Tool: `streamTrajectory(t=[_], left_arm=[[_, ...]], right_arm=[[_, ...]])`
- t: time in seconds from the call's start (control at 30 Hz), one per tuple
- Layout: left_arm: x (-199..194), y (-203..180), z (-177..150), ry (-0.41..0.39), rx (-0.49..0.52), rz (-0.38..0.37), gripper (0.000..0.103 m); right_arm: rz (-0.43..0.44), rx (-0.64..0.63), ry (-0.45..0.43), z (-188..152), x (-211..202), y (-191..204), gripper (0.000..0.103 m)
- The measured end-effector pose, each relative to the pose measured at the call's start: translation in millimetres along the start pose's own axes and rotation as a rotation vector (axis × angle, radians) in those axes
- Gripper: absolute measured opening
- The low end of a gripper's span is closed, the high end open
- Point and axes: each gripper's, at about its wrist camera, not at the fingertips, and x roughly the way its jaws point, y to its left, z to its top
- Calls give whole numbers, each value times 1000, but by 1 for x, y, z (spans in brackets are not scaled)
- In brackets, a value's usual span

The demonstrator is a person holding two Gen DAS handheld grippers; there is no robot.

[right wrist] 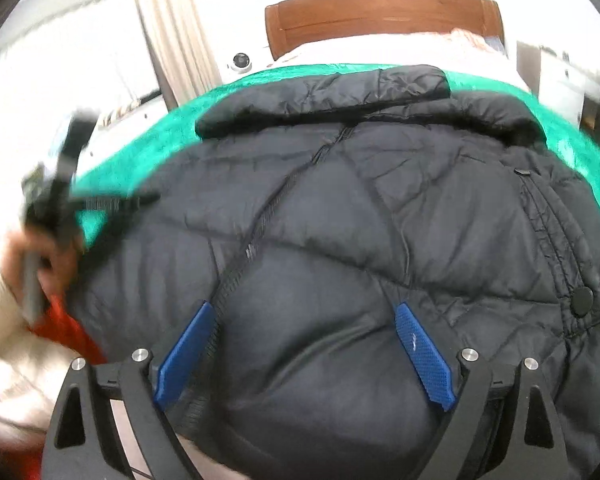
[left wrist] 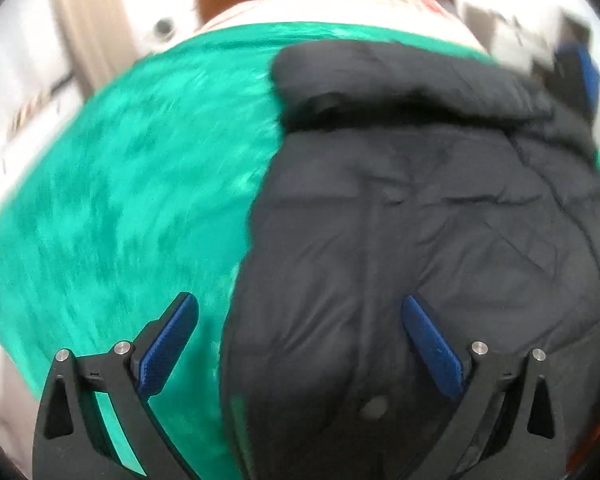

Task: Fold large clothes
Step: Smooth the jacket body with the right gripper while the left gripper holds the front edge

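Jacket (right wrist: pixel 340 208) lies on green blanket (left wrist: pixel 120 200); left tool (left wrist: pixel 300 312) and right tool (right wrist: pixel 304 320) spread, grasping nothing.

Right gripper (right wrist: pixel 302 314), blue fingers (right wrist: pixel 424 356) spread wide, above a black quilted jacket (right wrist: pixel 340 216) on a green blanket (right wrist: pixel 148 152); blurred left gripper (right wrist: pixel 64 200) at left; wooden headboard (right wrist: pixel 380 20) far.
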Motion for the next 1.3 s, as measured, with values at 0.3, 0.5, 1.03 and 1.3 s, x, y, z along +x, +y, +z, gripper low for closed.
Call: streamTrajectory(t=[0.3,0.5,1.03,1.3], left_arm=[[5,5,-23,-103,-71,-37,103],[5,13,-24,-109,-91,-69,103],[11,10,-26,-131,-88,-53,103],[10,8,-26,-130,-90,-37,103]], right_arm=[[144,332,-115,165,-9,-96,91],[218,679,-32,212,85,-165,81],[-116,682,-33,184,121,-163,33],[-216,552,-343,137,13,-86,81]])
